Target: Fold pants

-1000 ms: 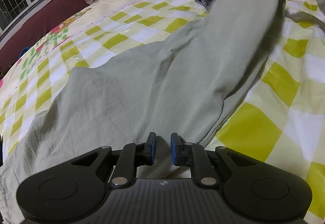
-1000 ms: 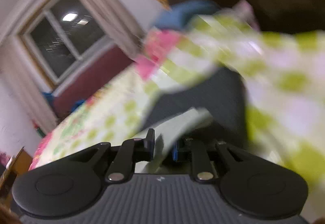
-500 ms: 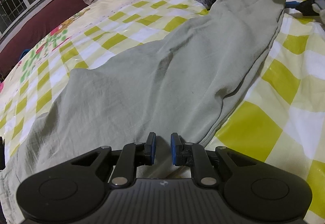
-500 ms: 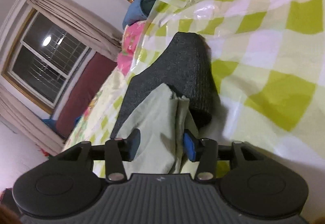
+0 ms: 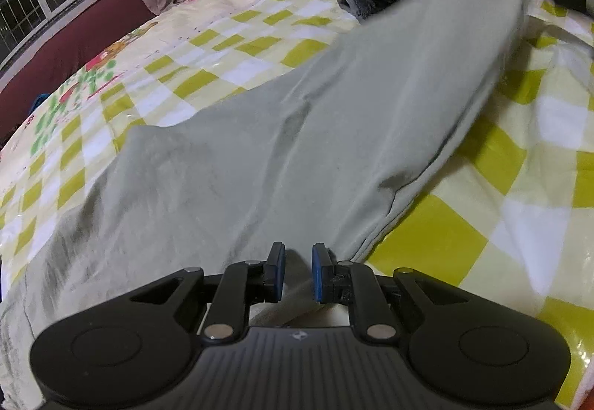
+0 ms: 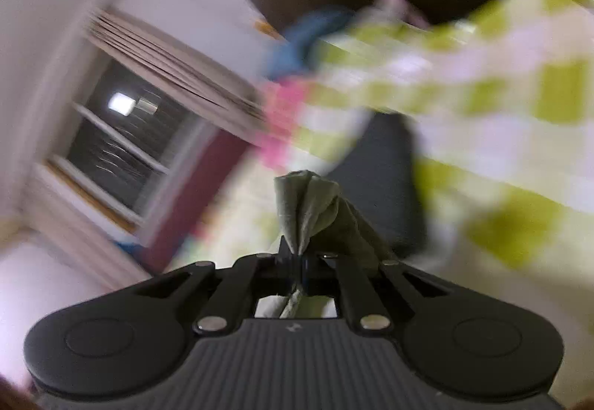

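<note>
- Pale grey-green cotton pants (image 5: 297,135) lie spread on the yellow-checked bed (image 5: 519,224), unfolded.
- Right claw (image 6: 300,267) pinches a leg end, lifted.
- Left claw (image 5: 298,272), slightly spread, rests over the waist.
- Every fold remains.

each tool, left tool (image 5: 298,270) and right tool (image 6: 299,267), has a matte black ribbed body with a small pale logo, two round discs at its sides, silver rivets on angled linkage arms, and blue pads (image 5: 318,272) inside black fingers.
</note>
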Tool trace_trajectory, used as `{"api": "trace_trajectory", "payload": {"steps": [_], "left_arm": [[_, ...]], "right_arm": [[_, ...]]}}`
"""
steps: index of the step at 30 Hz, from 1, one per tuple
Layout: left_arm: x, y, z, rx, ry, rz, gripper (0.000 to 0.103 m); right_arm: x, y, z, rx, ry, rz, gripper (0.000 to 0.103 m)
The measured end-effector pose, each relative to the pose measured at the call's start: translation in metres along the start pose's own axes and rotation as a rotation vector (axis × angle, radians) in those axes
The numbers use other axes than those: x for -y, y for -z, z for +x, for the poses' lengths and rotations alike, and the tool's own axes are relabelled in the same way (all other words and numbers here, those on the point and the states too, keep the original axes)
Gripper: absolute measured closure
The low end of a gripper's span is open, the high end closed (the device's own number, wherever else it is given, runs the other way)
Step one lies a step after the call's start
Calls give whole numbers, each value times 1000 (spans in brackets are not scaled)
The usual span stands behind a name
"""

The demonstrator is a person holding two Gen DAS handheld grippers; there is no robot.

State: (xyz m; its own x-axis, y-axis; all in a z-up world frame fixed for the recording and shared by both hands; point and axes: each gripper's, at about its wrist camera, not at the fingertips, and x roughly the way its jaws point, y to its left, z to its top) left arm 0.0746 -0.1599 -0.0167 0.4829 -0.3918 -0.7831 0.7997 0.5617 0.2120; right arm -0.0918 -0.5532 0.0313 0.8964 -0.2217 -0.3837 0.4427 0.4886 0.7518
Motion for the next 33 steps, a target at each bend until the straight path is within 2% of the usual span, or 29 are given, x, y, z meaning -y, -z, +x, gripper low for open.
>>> {"api": "trace_trajectory", "payload": {"steps": [1,2,3,6,8,9,10,11,13,16,18,20,23,24,25,27,29,31,32,33], "left_arm": [[-1,0,-1,0,4,-8,73],[-3,-1,-3,-3,9,-10,73],[-4,-1,-5,-3,12,-7,73],[-4,-1,-8,-4,13,19,72],[-4,-1,-7,-8,13,20,72],[-4,-1,-5,-7,11,15,72],[-3,-2,-4,-6,9,9,72],[-3,-2,-3,-4,8,0,72],[-2,-2,-3,-2,7,-8,72],[-4,-1,-6,5,15,-1,72],[-6,0,-6,0,16,-1,72],[-7,0,-6,-2,15,-11,72],[-6,0,-7,5,13,-21,72],[-5,1,-8,13,15,-23,72],[-4,0,-7,13,14,-23,72],[-2,2,-4,15,13,-21,72],[-1,2,-2,18,12,-18,73],[-1,2,-3,18,14,-18,73],[-1,1,-3,15,17,-18,72],[-1,0,-3,10,17,-12,72]], "right_arm": [[14,4,13,-59,102,16,97],[28,9,24,-121,161,51,97],[39,13,28,-140,173,98,97],[47,16,21,-78,94,191,85],[44,14,25,-85,47,197,59],[41,12,30,-93,36,176,57],[37,10,35,-100,52,144,58],[32,8,40,-98,73,124,67],[31,8,49,-111,98,154,95],[19,4,42,-120,-17,224,96],[-9,-4,36,-111,-95,175,96],[-46,-16,29,-96,-219,121,96],[-101,-30,5,-31,-412,-5,96],[-112,-31,-4,-9,-441,-60,96],[-117,-30,-10,8,-431,-111,96],[-105,-26,-9,9,-323,-145,96],[-66,-24,13,-39,-142,-79,96],[-20,-20,37,-72,91,-13,96],[0,-17,44,-94,151,36,96],[16,-11,48,-111,164,94,96]]}}
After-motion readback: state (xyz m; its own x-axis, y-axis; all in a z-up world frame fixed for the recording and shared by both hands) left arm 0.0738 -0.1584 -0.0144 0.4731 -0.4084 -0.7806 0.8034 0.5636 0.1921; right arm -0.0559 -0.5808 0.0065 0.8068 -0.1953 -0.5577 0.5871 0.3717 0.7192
